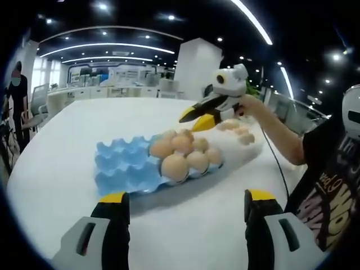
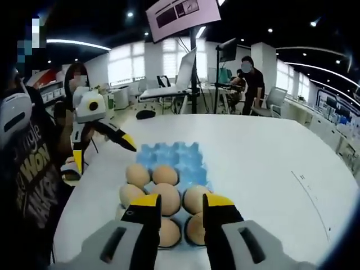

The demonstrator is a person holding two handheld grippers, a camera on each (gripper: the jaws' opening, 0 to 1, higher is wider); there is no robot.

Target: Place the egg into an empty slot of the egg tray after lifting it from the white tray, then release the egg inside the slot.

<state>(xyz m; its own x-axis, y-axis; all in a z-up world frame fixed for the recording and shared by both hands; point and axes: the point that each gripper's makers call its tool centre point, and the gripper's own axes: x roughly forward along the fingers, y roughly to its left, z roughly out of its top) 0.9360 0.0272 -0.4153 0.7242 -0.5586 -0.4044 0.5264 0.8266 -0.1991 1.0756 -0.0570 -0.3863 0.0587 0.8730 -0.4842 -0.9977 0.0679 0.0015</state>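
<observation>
egg tray (image 1: 121, 163): light blue, moulded cups
eggs (image 1: 175, 166): tan-brown, plain
white tray (image 1: 250, 147): translucent white
table (image 1: 84, 121): plain white
left gripper (image 1: 185, 203): grey body, black jaws, yellow tips
right gripper (image 2: 179, 203): grey body, black jaws, yellow tips
person's shirt (image 1: 326, 194), 3 o'clock in left gripper view: black, pale lettering

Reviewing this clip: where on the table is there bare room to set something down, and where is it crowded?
Bare: the white table beside the blue egg tray, out to its edge. Also the tray's empty slots. Crowded: the eggs by the right tool.
</observation>
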